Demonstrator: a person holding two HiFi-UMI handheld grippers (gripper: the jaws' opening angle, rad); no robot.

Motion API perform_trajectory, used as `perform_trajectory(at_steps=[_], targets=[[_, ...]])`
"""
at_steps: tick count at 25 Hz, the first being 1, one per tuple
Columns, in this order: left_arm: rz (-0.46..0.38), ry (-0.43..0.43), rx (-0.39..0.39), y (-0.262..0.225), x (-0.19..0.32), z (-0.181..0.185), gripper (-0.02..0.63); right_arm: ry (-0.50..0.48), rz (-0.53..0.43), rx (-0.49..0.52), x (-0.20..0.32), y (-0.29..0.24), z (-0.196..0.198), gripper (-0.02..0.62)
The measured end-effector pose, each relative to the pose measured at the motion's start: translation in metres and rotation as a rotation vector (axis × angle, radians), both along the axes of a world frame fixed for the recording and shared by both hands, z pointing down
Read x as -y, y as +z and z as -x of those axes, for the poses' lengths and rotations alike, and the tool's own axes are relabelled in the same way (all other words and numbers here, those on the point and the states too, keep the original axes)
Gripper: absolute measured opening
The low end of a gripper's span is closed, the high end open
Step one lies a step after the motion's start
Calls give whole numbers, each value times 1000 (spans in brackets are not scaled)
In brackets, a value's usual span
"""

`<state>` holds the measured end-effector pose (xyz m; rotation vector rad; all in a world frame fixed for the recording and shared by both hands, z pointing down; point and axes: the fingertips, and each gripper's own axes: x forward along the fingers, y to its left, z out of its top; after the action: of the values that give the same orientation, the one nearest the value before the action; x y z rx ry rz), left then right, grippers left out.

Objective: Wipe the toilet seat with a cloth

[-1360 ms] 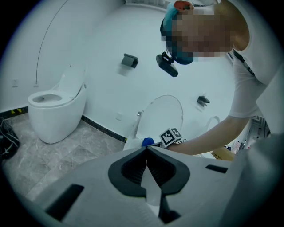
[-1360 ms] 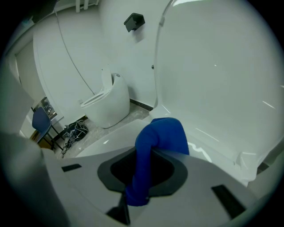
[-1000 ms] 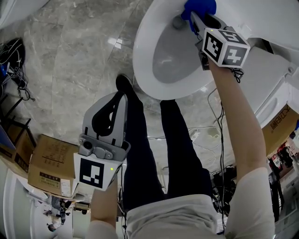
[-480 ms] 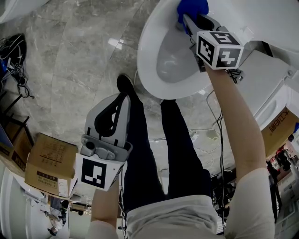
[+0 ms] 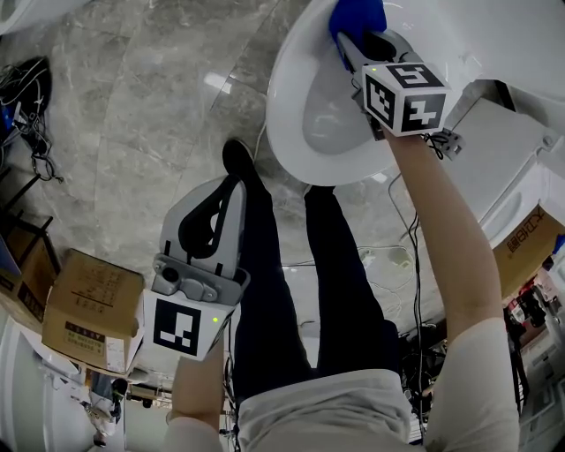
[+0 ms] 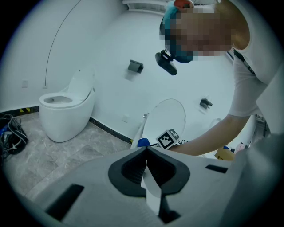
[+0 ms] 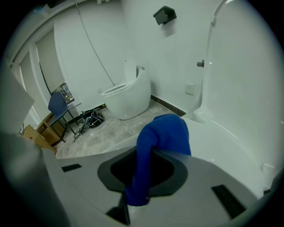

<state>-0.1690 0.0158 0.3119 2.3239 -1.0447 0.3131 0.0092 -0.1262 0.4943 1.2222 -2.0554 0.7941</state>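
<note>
A blue cloth [image 5: 357,16], bunched at the top edge of the head view, sits against the far part of the white toilet seat [image 5: 284,106], which fills the upper centre of the frame. The right gripper [image 5: 356,46] is clamped on it: in the right gripper view the cloth [image 7: 163,133] runs down through the closed jaws at centre frame and folds over their tips onto the pale curve of the seat [image 7: 230,146]. The person's bare right arm reaches up the right side of the head view, the gripper's marker cube [image 5: 402,95] just below the cloth. The left gripper [image 5: 226,192] hangs lower left, well apart from the toilet, over the grey marble floor [image 5: 132,132]; its own view shows the jaws pressed together with nothing between them. A cardboard box [image 5: 88,309] lies at the left edge, and a second toilet [image 6: 66,108] stands against the wall at the left of the left gripper view. The wiping stroke appears to be under way at the back of the seat. The next move likely calls for dragging the cloth round the rim toward the near edge, with the clamp firm and the cloth flat on the surface.
</note>
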Motion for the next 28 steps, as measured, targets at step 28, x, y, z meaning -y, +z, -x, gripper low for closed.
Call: perform_trajectory(at_steps=[28], targets=[[-19,-11,-24,-7,-23,24,8,-132,67,8,-45,2,56,48]])
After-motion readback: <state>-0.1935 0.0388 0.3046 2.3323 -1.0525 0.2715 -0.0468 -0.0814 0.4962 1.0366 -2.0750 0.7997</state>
